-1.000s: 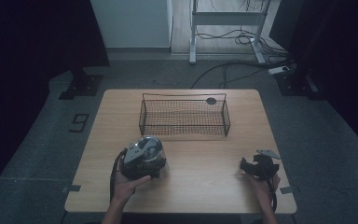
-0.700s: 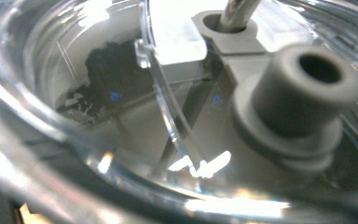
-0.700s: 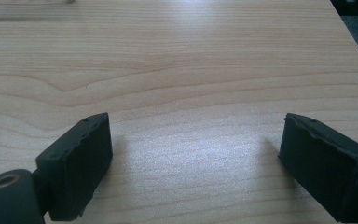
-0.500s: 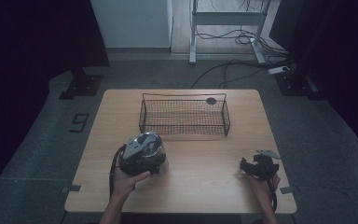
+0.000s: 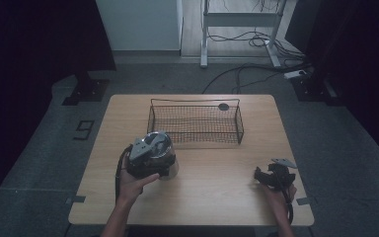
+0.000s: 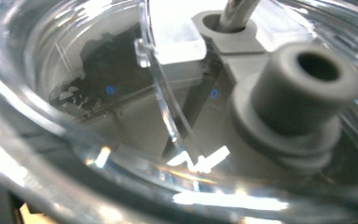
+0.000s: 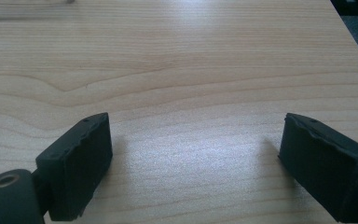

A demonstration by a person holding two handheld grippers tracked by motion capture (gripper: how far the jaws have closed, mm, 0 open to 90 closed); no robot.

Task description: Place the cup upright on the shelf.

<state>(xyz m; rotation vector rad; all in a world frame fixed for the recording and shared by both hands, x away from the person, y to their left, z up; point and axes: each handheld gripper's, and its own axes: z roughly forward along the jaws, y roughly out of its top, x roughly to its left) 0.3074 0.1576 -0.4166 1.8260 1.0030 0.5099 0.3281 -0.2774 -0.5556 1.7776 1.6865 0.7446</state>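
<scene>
Wooden table [image 5: 212, 197] fills centre frame, dark floor all round, bare wood across the lower middle. Wire basket [image 5: 195, 123] sits upper centre, near the far edge, with a small dark disc [image 5: 223, 106] at its back right. Clear glass jar [image 5: 164, 159] lower left, just in front of the basket's left end; left gripper [image 5: 145, 157] sits on top of it, jaw state can't tell. Left gripper view: clear lid with grey spout [image 6: 293, 93] right up close. Right gripper [image 5: 271, 177] lower right near the table's right edge, jaws spread over bare wood, holding nothing.

The left tool [image 5: 150, 157] has edged slightly toward the wire basket [image 5: 196, 123].
</scene>
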